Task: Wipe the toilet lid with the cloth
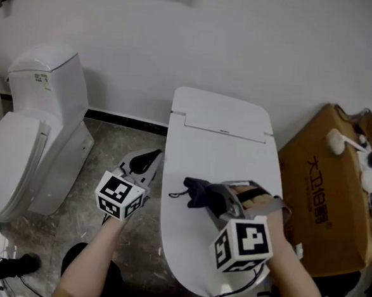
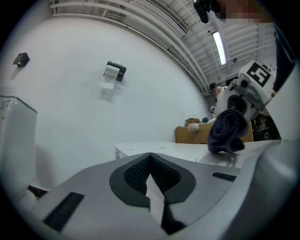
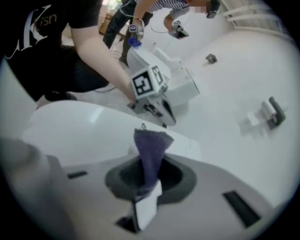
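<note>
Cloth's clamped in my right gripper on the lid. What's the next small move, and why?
Probably sweep the right gripper sideways, dragging the cloth across the lid: the cloth is clamped and seems to touch mid-lid, with bare lid all around.

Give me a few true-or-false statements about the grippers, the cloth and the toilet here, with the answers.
1. The right gripper is shut on the dark cloth. True.
2. The cloth is over the closed toilet lid. True.
3. The left gripper also grips the cloth. False: its jaws are together with nothing between them, beside the lid.
4. The cardboard box stands left of this toilet. False: it is on the right.
</note>
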